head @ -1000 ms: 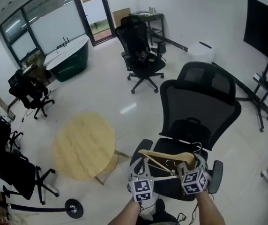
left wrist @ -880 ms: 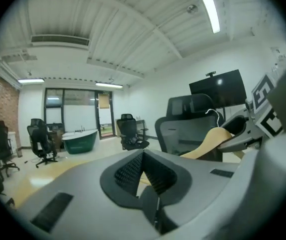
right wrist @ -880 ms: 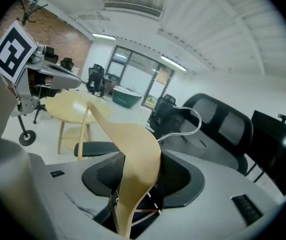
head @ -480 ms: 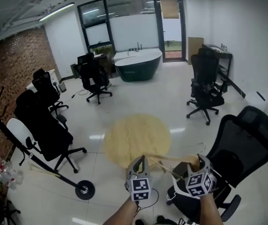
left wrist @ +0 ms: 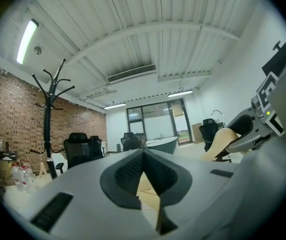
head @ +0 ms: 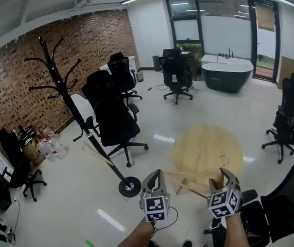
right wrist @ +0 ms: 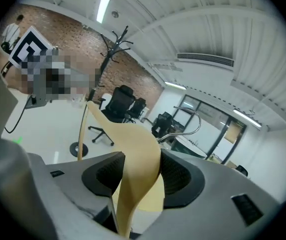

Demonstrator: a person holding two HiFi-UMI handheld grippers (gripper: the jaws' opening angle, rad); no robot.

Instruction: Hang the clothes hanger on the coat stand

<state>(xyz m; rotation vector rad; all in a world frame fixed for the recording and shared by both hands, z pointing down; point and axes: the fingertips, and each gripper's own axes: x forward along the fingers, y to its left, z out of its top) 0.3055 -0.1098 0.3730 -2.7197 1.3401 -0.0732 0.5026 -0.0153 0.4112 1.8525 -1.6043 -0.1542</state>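
Observation:
A black coat stand (head: 59,86) with curved hooks leans by the brick wall at the left, its round base (head: 129,186) on the floor just ahead of me. It also shows as the coat stand (left wrist: 47,114) and coat stand (right wrist: 114,46) in the two gripper views. A wooden clothes hanger (head: 193,181) spans both grippers low in the head view. My left gripper (head: 154,174) is shut on its left end. My right gripper (right wrist: 140,171) is shut on the hanger (right wrist: 133,149) near its neck, and the metal hook (right wrist: 188,121) rises beyond the jaws.
Black office chairs (head: 113,117) stand right behind the coat stand's base. A round wooden table (head: 206,148) sits beyond the grippers. Another black chair (head: 286,199) is close at the lower right. Bottles (head: 47,143) line the brick wall; a dark bathtub (head: 227,76) is far back.
The head view has swung left across the room, bringing the coat stand and brick wall into sight. Both grippers have kept hold of the hanger and travelled with it.

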